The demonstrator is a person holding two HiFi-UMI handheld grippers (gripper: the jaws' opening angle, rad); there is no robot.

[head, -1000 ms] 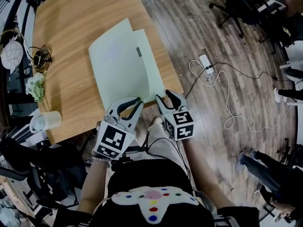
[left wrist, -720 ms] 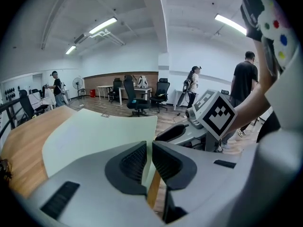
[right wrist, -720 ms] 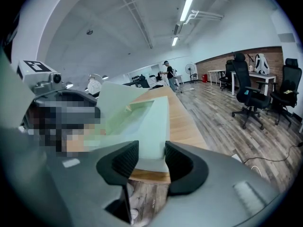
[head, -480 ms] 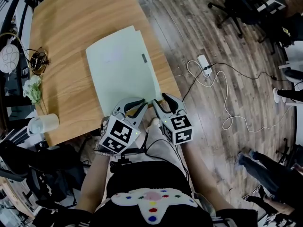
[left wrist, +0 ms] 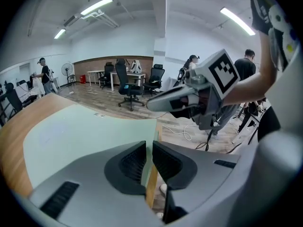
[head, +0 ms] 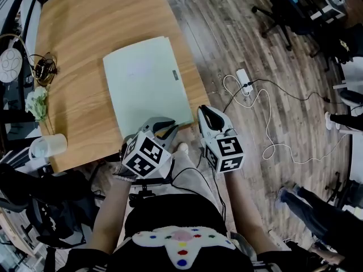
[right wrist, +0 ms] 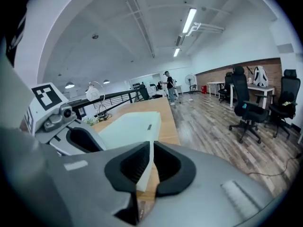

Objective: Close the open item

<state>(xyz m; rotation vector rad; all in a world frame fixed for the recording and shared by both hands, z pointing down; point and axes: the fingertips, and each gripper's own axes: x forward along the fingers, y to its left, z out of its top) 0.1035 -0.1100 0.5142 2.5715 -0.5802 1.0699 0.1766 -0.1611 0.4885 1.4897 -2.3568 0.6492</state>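
the folder (head: 148, 81) has its near edge hidden under the left gripper (head: 170, 127). in the left gripper view the jaws, nearly together, cover its near right corner. the right gripper (right wrist: 150, 148), whose jaws have just been closing with nothing gripped, blocks that same corner in its own view. only a pale sliver shows beyond the narrow gap. the dark tab (head: 175, 74) on the cover is too small to read. the table (head: 91, 21) runs off the far edge. at the left, a white round thing (head: 10, 66) is partly cut off. a person (head: 317, 214) at the near right is cut by the edge. far people (left wrist: 45, 72) are too small to make out.
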